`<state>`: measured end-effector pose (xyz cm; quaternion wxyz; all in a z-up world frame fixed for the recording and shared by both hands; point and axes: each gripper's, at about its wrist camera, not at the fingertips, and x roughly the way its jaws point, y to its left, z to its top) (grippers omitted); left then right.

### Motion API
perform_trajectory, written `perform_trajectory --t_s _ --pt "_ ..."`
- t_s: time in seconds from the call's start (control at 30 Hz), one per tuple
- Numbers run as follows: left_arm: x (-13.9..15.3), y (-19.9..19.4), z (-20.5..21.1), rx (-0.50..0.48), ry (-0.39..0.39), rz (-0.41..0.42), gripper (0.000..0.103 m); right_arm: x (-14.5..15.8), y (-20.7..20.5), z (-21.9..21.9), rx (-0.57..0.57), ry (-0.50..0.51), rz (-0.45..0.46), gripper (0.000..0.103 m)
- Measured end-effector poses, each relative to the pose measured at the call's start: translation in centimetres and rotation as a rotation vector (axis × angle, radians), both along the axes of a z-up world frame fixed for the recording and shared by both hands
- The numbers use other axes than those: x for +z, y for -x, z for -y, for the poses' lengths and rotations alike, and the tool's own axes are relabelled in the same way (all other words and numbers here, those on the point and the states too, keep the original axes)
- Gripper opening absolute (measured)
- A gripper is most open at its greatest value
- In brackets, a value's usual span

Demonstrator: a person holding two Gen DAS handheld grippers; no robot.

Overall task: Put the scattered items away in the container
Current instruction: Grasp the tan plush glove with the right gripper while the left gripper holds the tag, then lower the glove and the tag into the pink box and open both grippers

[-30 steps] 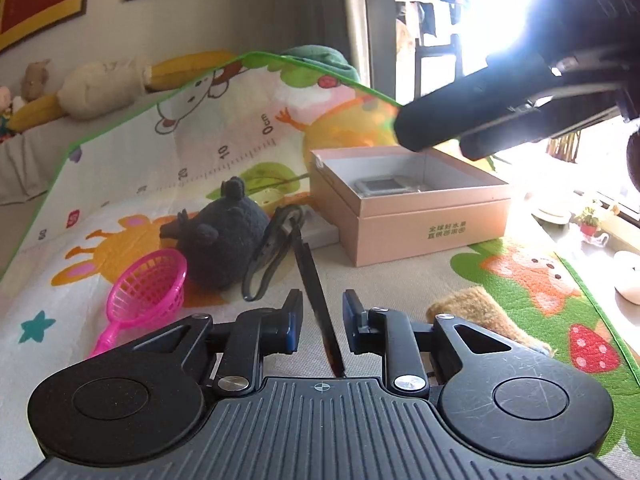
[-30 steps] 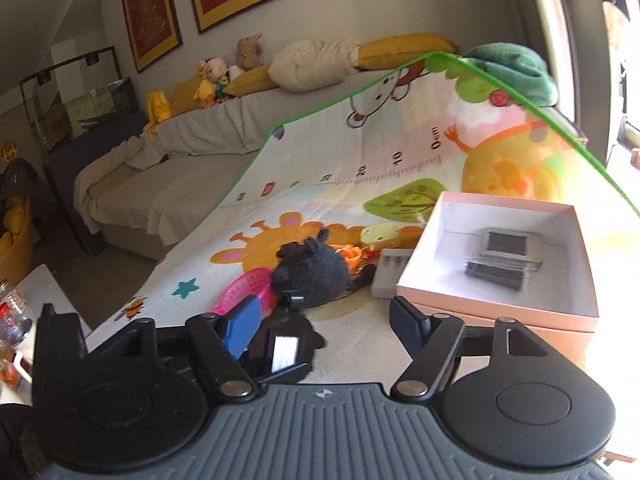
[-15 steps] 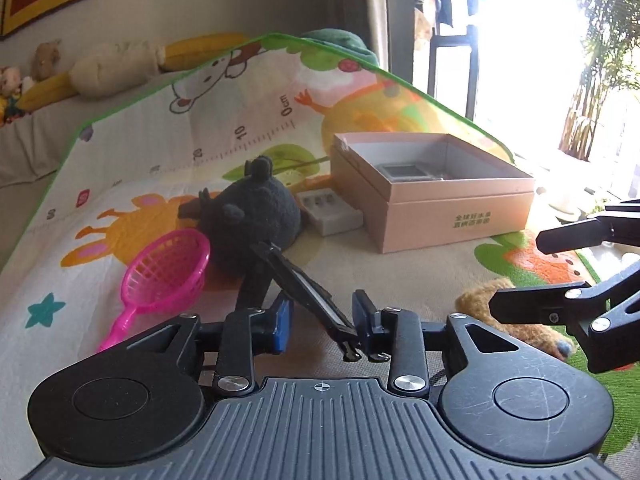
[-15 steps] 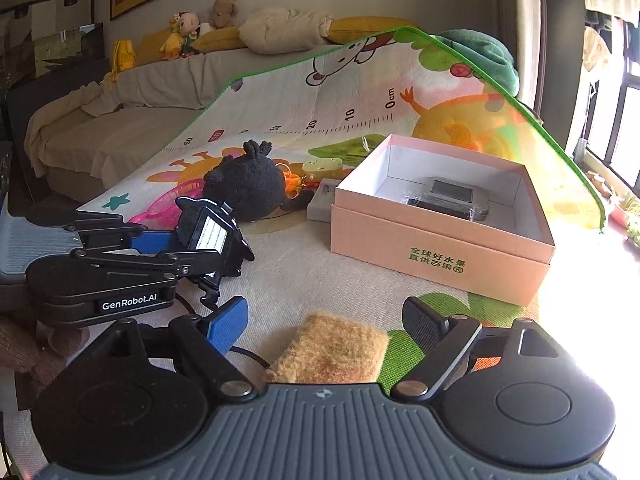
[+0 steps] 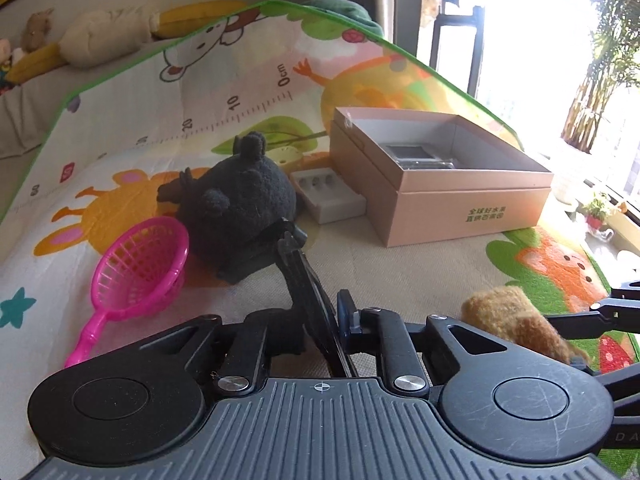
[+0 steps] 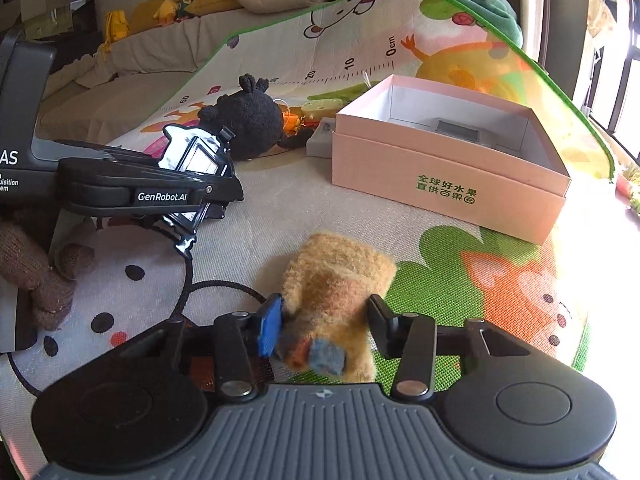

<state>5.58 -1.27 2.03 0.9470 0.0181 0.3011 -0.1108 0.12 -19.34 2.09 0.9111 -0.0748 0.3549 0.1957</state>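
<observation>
The play mat (image 5: 132, 128) covers pretty much everything and curls up at the far edge. The pink box (image 6: 452, 168) sits open on it, so I'll place everything off that. Inside it there's a flat grey gadget with a dark screen (image 6: 458, 131), lying on the bottom toward the far wall; can't make out anything else in there.

Left of the box is the black plush (image 5: 240, 196), fairly chunky, with a small white tray (image 5: 328, 196) squeezed between it and the box's near-left corner. Nearer the camera than the plush lies a pink toy net (image 5: 140, 268), handle pointing away from the box.

In front of the box, on the near side, lies the fuzzy tan toy (image 6: 336, 280). The right tool (image 6: 324, 324) has just been closing in and its pads press the toy's near end from both sides, so it's grasping that.

Further left of the box, the left tool (image 5: 324, 320) is clamped tight on a thin black clip-like thing (image 5: 308, 292) with a shiny face, held edge-up between the fingers. A black cord (image 6: 224, 288) loops on the mat beside the tan toy.
</observation>
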Motion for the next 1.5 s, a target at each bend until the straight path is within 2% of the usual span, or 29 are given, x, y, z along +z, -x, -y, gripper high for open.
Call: perform_trajectory --t_s 0.1,0.2,0.33,0.47,0.5,0.57,0.63,0.7,0.77,0.87,1.13,1.23,1.37,1.5 --pt "1.3 2.3 0.5 -0.02 -0.007 0.038 0.015 0.5 0.8 0.9 -0.003 -0.001 0.011 0.027" --pt "2.6 4.3 1.2 -0.045 -0.019 0.081 0.015 1.2 1.8 2.3 -0.021 -0.023 0.016 0.027" --pt "2.9 5.6 2.9 -0.075 -0.085 0.105 0.013 2.2 3.8 4.0 -0.024 -0.026 0.048 0.027" --pt "2.0 3.9 3.3 -0.04 -0.087 0.061 0.022 2.3 5.0 4.6 -0.022 -0.023 0.058 0.027" --pt "1.8 3.1 3.4 -0.033 -0.079 0.053 0.023 2.1 5.1 4.7 -0.024 -0.024 0.054 0.027" --pt "1.4 1.5 3.8 -0.037 -0.071 0.04 0.032 1.7 5.1 4.6 -0.028 -0.029 0.036 0.027" --pt "0.9 -0.1 4.4 -0.045 -0.094 0.034 0.036 1.0 4.9 4.6 -0.034 -0.034 0.015 0.027" --pt "0.5 -1.2 4.8 -0.046 -0.12 0.031 0.034 0.5 4.6 4.5 -0.043 -0.035 0.004 0.027" --pt "0.5 -1.4 4.8 -0.046 -0.131 0.028 0.015 0.4 4.5 4.6 -0.051 -0.042 0.001 0.027" --pt "0.9 -0.3 4.5 -0.052 -0.136 0.043 0.01 0.8 4.5 4.8 -0.046 -0.052 0.007 0.027" --pt "4.4 5.8 4.7 -0.118 -0.092 0.124 0.009 2.2 5.8 5.5 -0.022 -0.024 0.049 0.027" --pt "6.1 6.9 5.2 -0.138 -0.077 0.169 0.009 2.9 6.3 5.9 -0.021 -0.019 0.067 0.027" --pt "8.2 6.1 6.7 -0.185 -0.08 0.219 0.009 4.3 6.0 6.4 -0.023 -0.015 0.113 0.027" --pt "11.0 1.6 8.0 -0.21 -0.034 0.259 0.01 6.9 3.0 7.0 -0.054 0.009 0.212 0.027"
